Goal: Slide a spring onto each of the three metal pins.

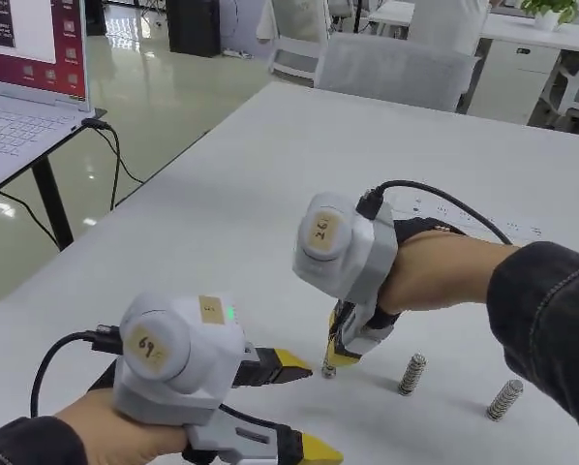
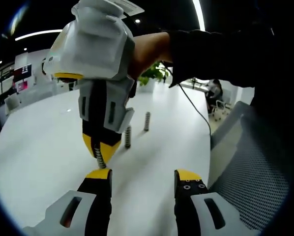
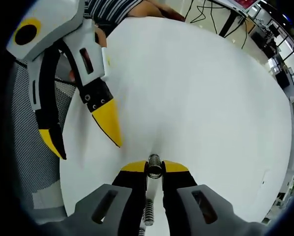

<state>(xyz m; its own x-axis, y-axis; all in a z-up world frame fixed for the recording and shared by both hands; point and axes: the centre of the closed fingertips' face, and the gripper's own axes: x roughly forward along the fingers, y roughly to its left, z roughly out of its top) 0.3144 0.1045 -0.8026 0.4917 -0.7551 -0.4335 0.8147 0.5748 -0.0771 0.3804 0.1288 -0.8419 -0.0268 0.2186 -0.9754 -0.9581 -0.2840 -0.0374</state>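
Note:
My right gripper (image 1: 336, 360) points down at the white table (image 1: 241, 203), shut on a small metal spring (image 3: 155, 162) held upright between its yellow tips. In the left gripper view the same spring (image 2: 101, 158) hangs below the right gripper (image 2: 102, 147), its lower end at the table. Two more springs (image 1: 412, 373) (image 1: 505, 398) stand upright to the right; whatever is inside them is hidden. My left gripper (image 1: 307, 405) lies low beside the held spring, jaws open and empty, its near tip (image 1: 291, 360) close to the spring's base.
An open laptop (image 1: 23, 77) sits on a side desk at the top left, with a cable (image 1: 115, 155) hanging from it. A grey chair (image 1: 396, 63) stands behind the table's far edge. The left gripper's fingers (image 3: 109, 123) reach into the right gripper view from the left.

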